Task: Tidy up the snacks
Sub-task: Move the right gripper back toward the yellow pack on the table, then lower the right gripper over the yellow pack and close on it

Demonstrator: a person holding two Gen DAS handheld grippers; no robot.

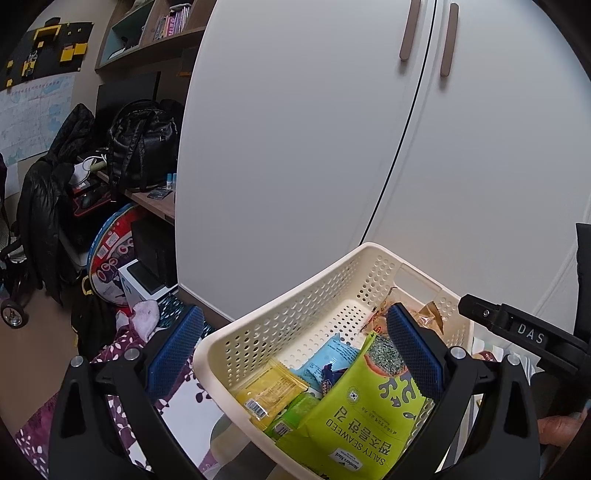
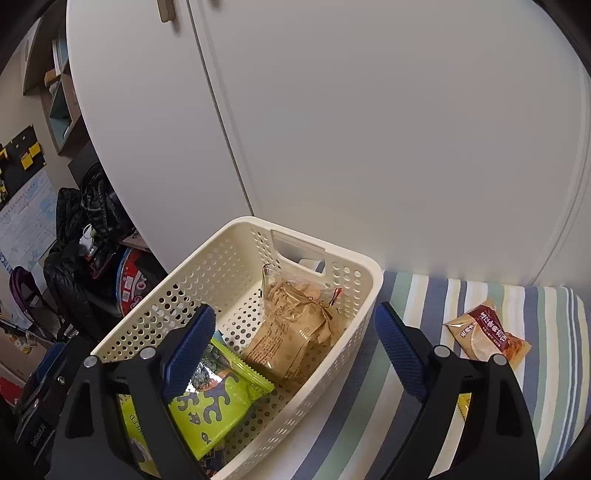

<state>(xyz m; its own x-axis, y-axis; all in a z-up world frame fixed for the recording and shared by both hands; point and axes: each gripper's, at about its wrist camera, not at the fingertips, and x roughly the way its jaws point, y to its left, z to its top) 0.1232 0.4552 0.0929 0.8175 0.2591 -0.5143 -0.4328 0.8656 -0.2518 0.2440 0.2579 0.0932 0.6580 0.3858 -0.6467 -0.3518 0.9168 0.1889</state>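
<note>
Left tongs [image 1: 295,350] released, straddling the near-left wall of the cream perforated plastic basket [image 1: 288,314]. Right tongs [image 2: 295,354] released over its right rim. Green seaweed packet [image 1: 364,417] inside basket. Right view only: red-brown snack packet [image 2: 487,336] on striped bed [image 2: 406,295].

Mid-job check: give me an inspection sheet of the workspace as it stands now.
Surface: striped cover, blue, green and white.
Job's things: cream perforated basket holding green seaweed pack, yellow packet, light blue packet, tan bag; brown-red snack packet lies outside on the cover.
Clutter: black backpack, dark jackets, round tin.
Grippers: left hand-held gripper open, straddling the basket's near corner; right hand-held gripper open, straddling the basket's side wall.
Cables: white cord by the backpack.
Surroundings: white wardrobe doors, shelves.
</note>
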